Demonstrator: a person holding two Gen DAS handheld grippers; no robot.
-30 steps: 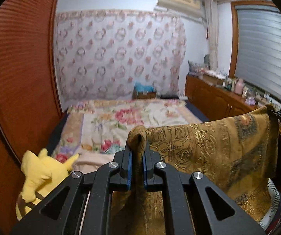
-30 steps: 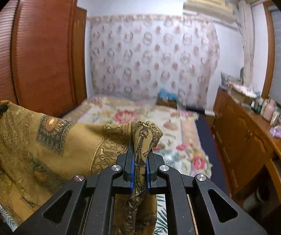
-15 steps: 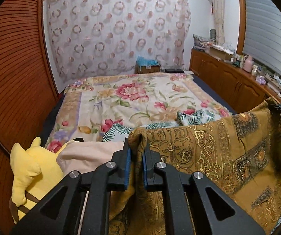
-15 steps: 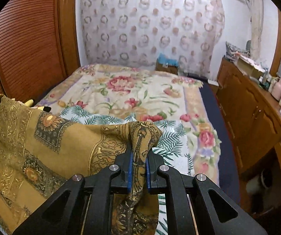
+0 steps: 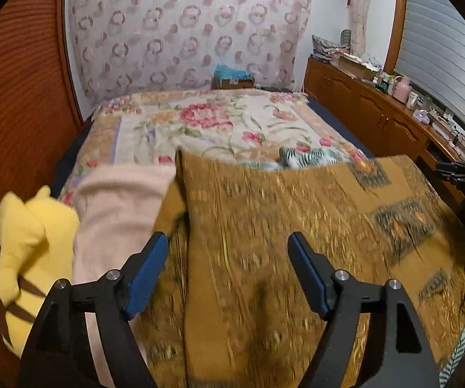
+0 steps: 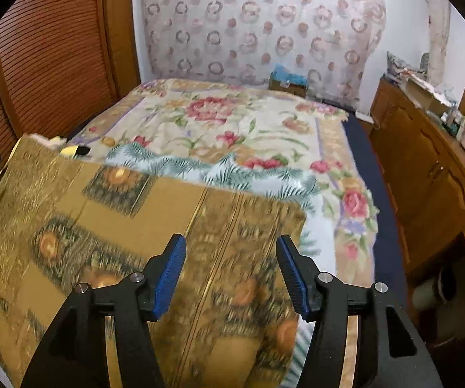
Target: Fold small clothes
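Note:
A gold-brown patterned cloth [image 5: 297, 226] lies spread and motion-blurred over the near end of the bed, also filling the lower left of the right wrist view as the same cloth [image 6: 119, 226]. My left gripper [image 5: 229, 252] hovers over its left part, jaws opening, nothing pressed between the blue pads. My right gripper [image 6: 230, 252] hangs over its right part near the cloth's far corner, jaws also opening and free of the fabric. The right gripper's tip [image 5: 459, 174] shows at the right edge of the left wrist view.
A floral bedspread [image 5: 206, 123] covers the bed. A leaf-print garment [image 6: 232, 171] lies under the cloth's far edge. A pink cloth [image 5: 119, 200] and a yellow plush toy [image 5: 28, 242] sit at the left. A wooden wardrobe [image 6: 54, 64] stands left, a cluttered wooden cabinet [image 6: 433, 168] right.
Both grippers came down toward the bed and let go of the gold cloth's bunched corners. The cloth dropped from hanging between them and now lies spread out.

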